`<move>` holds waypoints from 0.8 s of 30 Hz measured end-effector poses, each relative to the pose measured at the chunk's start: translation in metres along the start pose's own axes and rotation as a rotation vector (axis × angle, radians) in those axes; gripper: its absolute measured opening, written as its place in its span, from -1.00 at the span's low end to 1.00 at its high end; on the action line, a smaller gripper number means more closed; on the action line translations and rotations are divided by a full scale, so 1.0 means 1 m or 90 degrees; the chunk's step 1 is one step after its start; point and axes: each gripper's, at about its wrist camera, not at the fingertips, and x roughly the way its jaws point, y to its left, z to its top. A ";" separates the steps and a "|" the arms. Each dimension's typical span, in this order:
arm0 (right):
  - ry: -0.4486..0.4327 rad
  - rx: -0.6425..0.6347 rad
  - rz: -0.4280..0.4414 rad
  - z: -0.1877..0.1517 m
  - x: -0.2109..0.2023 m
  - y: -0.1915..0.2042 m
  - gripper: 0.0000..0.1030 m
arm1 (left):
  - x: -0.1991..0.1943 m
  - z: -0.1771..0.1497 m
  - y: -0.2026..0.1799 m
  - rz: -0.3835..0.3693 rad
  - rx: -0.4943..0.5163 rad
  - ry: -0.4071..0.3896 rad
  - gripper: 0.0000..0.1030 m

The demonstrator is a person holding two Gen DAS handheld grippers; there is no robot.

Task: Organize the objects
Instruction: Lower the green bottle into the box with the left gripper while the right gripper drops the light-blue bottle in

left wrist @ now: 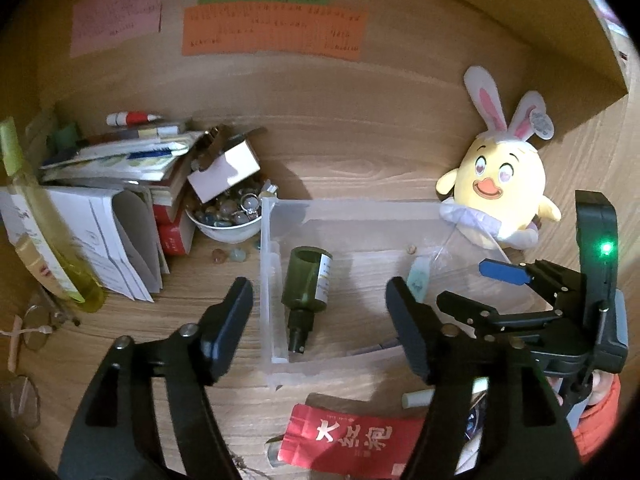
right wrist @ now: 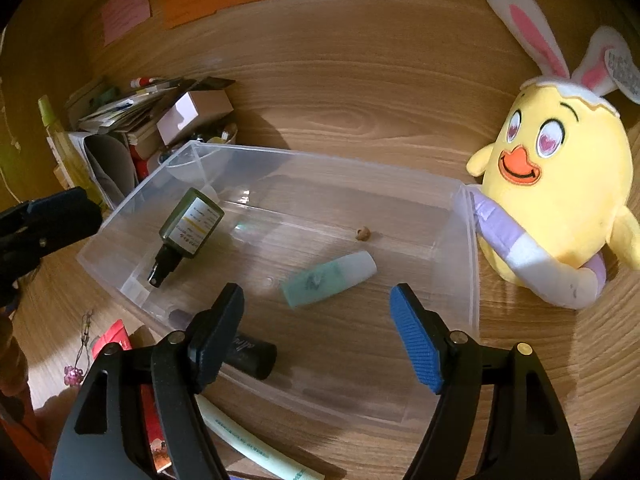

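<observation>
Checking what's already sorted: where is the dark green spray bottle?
The dark green spray bottle lies on its side inside the clear plastic bin, at its left end in the right wrist view, left of the teal tube.

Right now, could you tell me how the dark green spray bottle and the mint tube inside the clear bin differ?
The dark green spray bottle is dark with a black nozzle and a printed label; the mint tube is pale with a white cap. The bottle lies near the bin's left end, the tube nearer its middle. Both lie on their sides inside the clear bin.
</observation>
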 end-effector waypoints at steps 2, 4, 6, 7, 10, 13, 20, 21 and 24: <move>-0.010 -0.006 -0.001 0.000 -0.005 0.003 0.56 | -0.007 0.000 -0.001 0.003 0.003 -0.006 0.43; -0.017 -0.012 0.001 0.000 -0.011 0.005 0.59 | -0.012 -0.001 0.000 0.002 0.003 -0.008 0.45; -0.023 -0.018 0.004 0.001 -0.017 0.008 0.60 | -0.016 -0.001 0.000 0.003 -0.001 -0.004 0.50; -0.025 -0.019 0.004 0.000 -0.019 0.009 0.62 | -0.018 -0.002 0.001 0.006 -0.004 -0.003 0.64; -0.032 -0.027 0.007 -0.001 -0.027 0.012 0.62 | -0.027 -0.006 0.001 0.017 -0.006 -0.015 0.82; -0.039 -0.037 0.006 -0.005 -0.034 0.015 0.63 | -0.035 -0.010 -0.001 0.021 0.005 -0.017 0.82; -0.052 -0.047 0.004 -0.017 -0.053 0.019 0.64 | -0.059 -0.017 0.000 0.018 0.008 -0.040 0.88; -0.053 -0.047 0.005 -0.019 -0.056 0.019 0.64 | -0.062 -0.018 0.000 0.019 0.009 -0.041 0.89; -0.054 -0.047 0.006 -0.026 -0.063 0.019 0.64 | -0.067 -0.024 0.002 0.024 0.012 -0.039 0.90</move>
